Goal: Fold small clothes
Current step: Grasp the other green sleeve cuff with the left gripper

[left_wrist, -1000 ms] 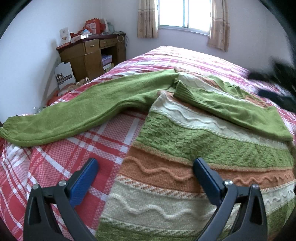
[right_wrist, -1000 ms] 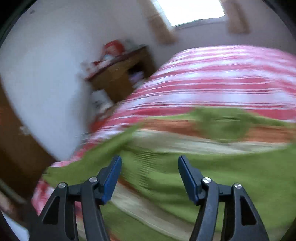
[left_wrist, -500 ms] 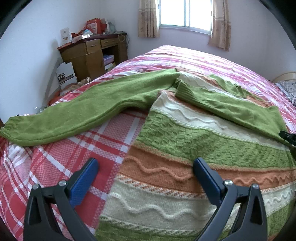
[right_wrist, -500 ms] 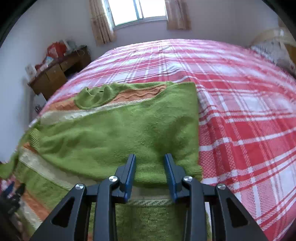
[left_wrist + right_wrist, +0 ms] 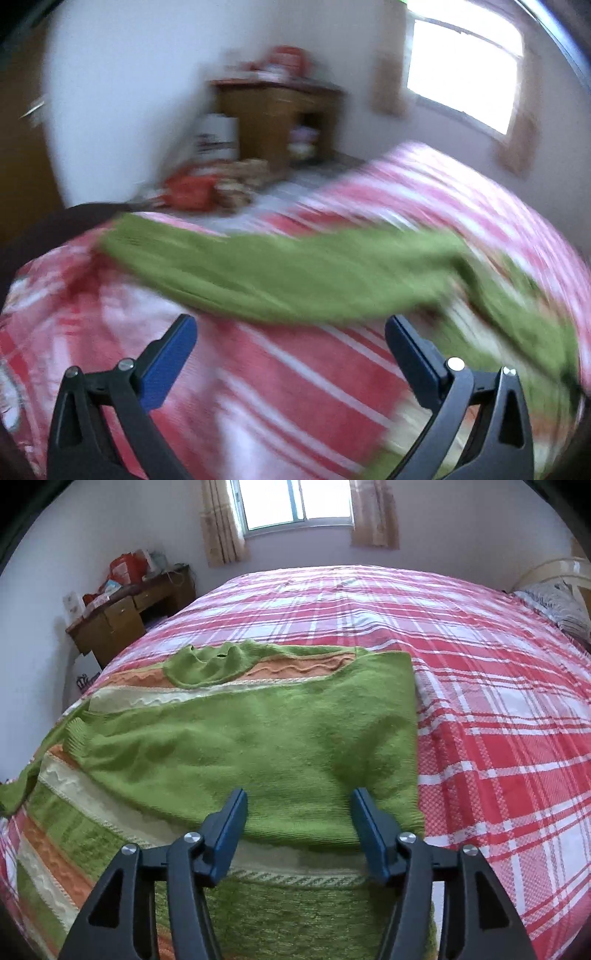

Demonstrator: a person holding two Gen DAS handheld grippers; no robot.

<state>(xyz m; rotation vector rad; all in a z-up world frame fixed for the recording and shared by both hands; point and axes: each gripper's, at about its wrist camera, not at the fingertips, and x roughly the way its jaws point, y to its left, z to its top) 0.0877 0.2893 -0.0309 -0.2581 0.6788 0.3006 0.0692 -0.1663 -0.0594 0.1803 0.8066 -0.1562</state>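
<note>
A striped green, orange and cream knitted sweater (image 5: 122, 834) lies flat on the plaid bed (image 5: 498, 701). One plain green sleeve (image 5: 258, 746) is folded across its body; the sweater's other green sleeve (image 5: 277, 277) stretches out over the bedspread in the blurred left wrist view. My right gripper (image 5: 299, 808) hovers just above the folded sleeve's lower edge, its jaws opening, with nothing pinched between them. My left gripper (image 5: 291, 332) is open and empty, over red plaid a little short of the outstretched sleeve.
A wooden desk (image 5: 122, 620) with clutter on top stands by the wall left of the bed; a white bag (image 5: 214, 136) and soft items lie on the floor beside it. A pillow (image 5: 557, 602) rests at the far right. A window (image 5: 295, 502) is behind the bed.
My left gripper swung left from over the sweater body toward the outstretched sleeve, its view now blurred. My right gripper's jaws narrowed over the folded sleeve, then spread again, leaving it lying flat.
</note>
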